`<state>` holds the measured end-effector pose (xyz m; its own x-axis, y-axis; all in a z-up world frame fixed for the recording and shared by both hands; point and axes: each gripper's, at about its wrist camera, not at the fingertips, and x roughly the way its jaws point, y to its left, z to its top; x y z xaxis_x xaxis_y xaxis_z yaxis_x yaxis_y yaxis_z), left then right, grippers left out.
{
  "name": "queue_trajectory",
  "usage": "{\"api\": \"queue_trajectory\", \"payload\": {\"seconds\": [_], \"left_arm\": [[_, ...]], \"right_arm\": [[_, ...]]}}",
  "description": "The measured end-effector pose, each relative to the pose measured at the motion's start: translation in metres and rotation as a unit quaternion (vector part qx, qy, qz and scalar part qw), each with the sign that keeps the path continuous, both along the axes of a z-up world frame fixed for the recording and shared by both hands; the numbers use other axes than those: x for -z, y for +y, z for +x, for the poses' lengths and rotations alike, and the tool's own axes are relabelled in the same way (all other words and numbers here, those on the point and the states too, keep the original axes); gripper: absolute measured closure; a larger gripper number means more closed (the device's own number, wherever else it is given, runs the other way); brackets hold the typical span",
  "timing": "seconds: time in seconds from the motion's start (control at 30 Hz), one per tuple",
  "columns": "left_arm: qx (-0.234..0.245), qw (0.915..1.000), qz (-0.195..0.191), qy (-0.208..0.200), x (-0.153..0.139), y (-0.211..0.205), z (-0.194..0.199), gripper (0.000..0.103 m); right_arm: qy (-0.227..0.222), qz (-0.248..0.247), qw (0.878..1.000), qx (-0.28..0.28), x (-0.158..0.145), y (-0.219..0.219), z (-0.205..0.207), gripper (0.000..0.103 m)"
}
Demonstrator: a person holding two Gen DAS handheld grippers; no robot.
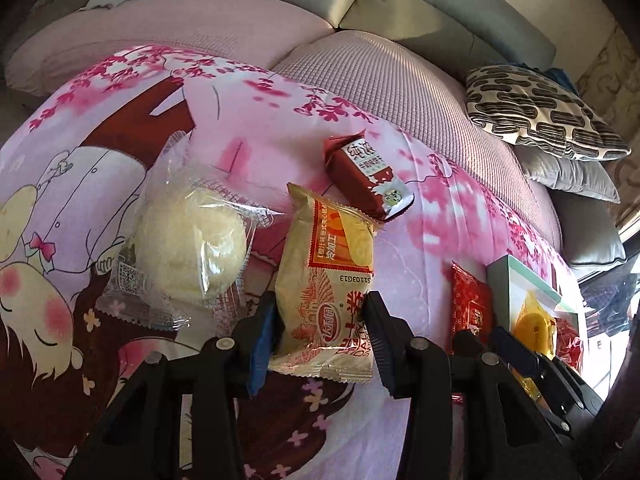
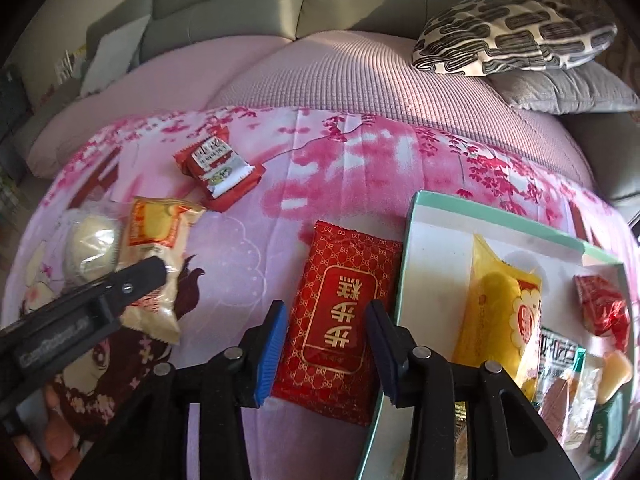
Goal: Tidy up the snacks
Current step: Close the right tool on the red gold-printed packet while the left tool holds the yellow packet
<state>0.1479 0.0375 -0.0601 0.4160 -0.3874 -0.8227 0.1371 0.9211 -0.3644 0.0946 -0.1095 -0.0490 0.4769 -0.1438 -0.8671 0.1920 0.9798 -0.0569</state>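
Your left gripper (image 1: 320, 340) has its jaws clamped on the beige cake packet (image 1: 326, 280). Your right gripper (image 2: 326, 350) straddles the red packet (image 2: 340, 320) beside the box (image 2: 412, 216), jaws apart; close squarely before lifting.

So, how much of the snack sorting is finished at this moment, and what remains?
Done: several snacks, among them a yellow packet, already lie in the green-rimmed box.
In hand: the left gripper is shut on the beige cake packet; the right gripper straddles the red packet, jaws not pressing.
Left: the round bun and the dark red biscuit packs remain on the pink cloth.
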Motion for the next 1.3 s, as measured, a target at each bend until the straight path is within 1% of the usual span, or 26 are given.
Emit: {"api": "queue_trajectory", "payload": {"seconds": [0.07, 0.13, 0.23, 0.3, 0.43, 0.5, 0.77, 1.0, 1.07, 1.17, 1.3], "left_arm": [[0.0, 1.0, -0.004, 0.003, 0.001, 0.001, 0.0, 0.057], [0.0, 0.9999, -0.009, 0.004, 0.001, 0.004, 0.001, 0.057], [-0.004, 0.9999, -0.014, 0.007, 0.002, 0.007, 0.0, 0.057], [-0.006, 0.9998, -0.017, 0.008, 0.002, 0.009, 0.0, 0.057], [-0.003, 0.9995, -0.027, 0.012, 0.003, 0.013, -0.001, 0.057], [-0.005, 0.9993, -0.035, 0.014, 0.004, 0.018, -0.001, 0.057], [-0.021, 0.9981, -0.055, 0.019, 0.006, 0.032, 0.0, 0.057], [-0.02, 0.9978, -0.059, 0.02, 0.007, 0.032, 0.001, 0.057], [-0.02, 0.9977, -0.062, 0.021, 0.008, 0.033, 0.002, 0.057], [-0.02, 0.9976, -0.063, 0.021, 0.008, 0.034, 0.001, 0.057], [-0.02, 0.9975, -0.065, 0.022, 0.008, 0.034, 0.002, 0.057]], "right_arm": [[0.005, -0.002, 1.0, 0.001, 0.001, 0.001, 0.002, 0.053], [0.008, -0.003, 1.0, 0.002, 0.001, 0.003, 0.004, 0.047], [0.023, -0.02, 1.0, -0.004, 0.004, 0.007, 0.012, 0.046], [0.034, -0.014, 0.999, -0.008, 0.004, 0.006, 0.017, 0.044], [0.052, 0.019, 0.998, 0.003, 0.006, -0.006, 0.03, 0.044], [0.056, 0.022, 0.998, 0.015, 0.006, -0.008, 0.033, 0.044], [0.06, 0.059, 0.995, 0.048, 0.004, -0.018, 0.032, 0.043], [0.078, 0.026, 0.996, 0.037, 0.006, -0.011, 0.033, 0.043], [0.082, 0.024, 0.995, 0.041, 0.006, -0.013, 0.033, 0.044], [0.093, 0.007, 0.994, 0.047, 0.01, -0.015, 0.039, 0.044], [0.1, 0.028, 0.993, 0.059, 0.012, -0.022, 0.041, 0.044]]}}
